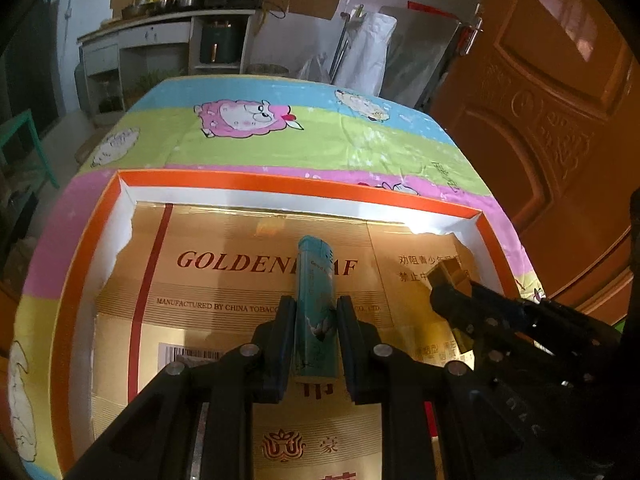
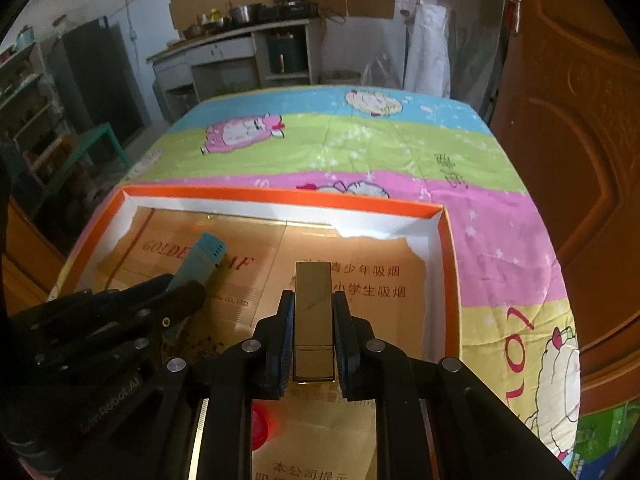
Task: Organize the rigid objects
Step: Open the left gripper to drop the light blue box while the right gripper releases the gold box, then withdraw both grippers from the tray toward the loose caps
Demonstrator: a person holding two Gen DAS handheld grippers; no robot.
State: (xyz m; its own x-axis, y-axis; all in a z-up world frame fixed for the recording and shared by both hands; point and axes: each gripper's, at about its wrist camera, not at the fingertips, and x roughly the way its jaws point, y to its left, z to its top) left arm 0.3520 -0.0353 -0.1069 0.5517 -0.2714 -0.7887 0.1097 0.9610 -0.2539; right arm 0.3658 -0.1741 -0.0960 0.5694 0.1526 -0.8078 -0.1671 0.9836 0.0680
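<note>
Black left hand-held gripper (image 1: 313, 316) nearest the lens, jaws drawn narrow and clamped on a teal lighter (image 1: 314, 300). Lighter held lengthwise between the pads, its cap end pointing away from the camera, body raised over the box floor; whether its far end touches the floor cannot be told. Same lighter noted in the right wrist view (image 2: 200, 260), protruding from the left hand-held gripper (image 2: 182, 294) at the lower left.

Right hand-held gripper (image 2: 313, 312) likewise narrow, pads pressed on both long sides of a gold lighter (image 2: 313, 300). Gold lighter aligned with the fingers, a seam visible near its camera end. Seen from the left wrist view as a gold block (image 1: 448, 272) gripped at the right by the right hand-held gripper (image 1: 442, 292).

Both items positioned over a shallow box (image 1: 296, 185) with orange rim and white inner walls, teal lighter toward its left half, gold lighter toward its right half. Box floor lined with gold printed card (image 1: 224, 280) bearing red lettering. Red round object (image 2: 262, 420) partly visible under the right gripper, not identifiable.

Box resting on a bed covered with a striped cartoon sheet (image 2: 360, 140). Brown door (image 2: 580, 120) just beside the bed on the right. Kitchen counter (image 2: 228, 40) with pots well apart at the rear.
</note>
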